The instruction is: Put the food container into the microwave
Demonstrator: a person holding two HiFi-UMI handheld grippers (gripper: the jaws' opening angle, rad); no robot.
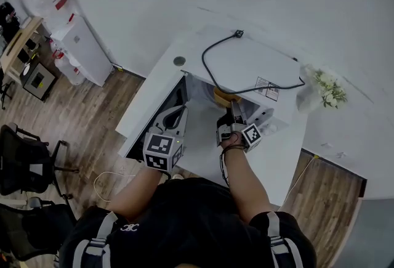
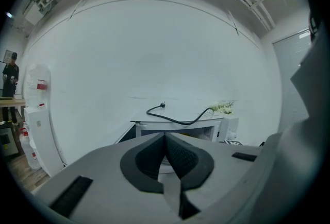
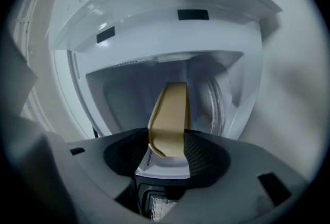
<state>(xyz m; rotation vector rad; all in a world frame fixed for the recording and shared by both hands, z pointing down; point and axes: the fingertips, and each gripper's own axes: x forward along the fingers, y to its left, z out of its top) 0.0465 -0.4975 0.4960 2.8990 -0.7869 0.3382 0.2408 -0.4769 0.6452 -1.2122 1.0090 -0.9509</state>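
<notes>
A white microwave [image 1: 246,63] stands on a white table [image 1: 280,159] with its door [image 1: 175,93] swung open to the left. My right gripper [image 1: 236,114] is shut on a tan food container [image 1: 225,97] and holds it at the mouth of the oven cavity. In the right gripper view the container [image 3: 170,117] sticks up between the dark pads [image 3: 203,153], with the white cavity [image 3: 134,89] right behind it. My left gripper [image 1: 175,114] hovers in front of the open door, shut and empty. Its closed tips [image 2: 166,151] point towards the microwave [image 2: 180,127].
A black power cord [image 1: 215,69] lies loose on top of the microwave. A vase of white flowers [image 1: 326,89] stands at the table's right. A white water dispenser [image 1: 80,45] and black office chairs [image 1: 24,162] are at the left on the wood floor. A person [image 2: 10,71] stands far left.
</notes>
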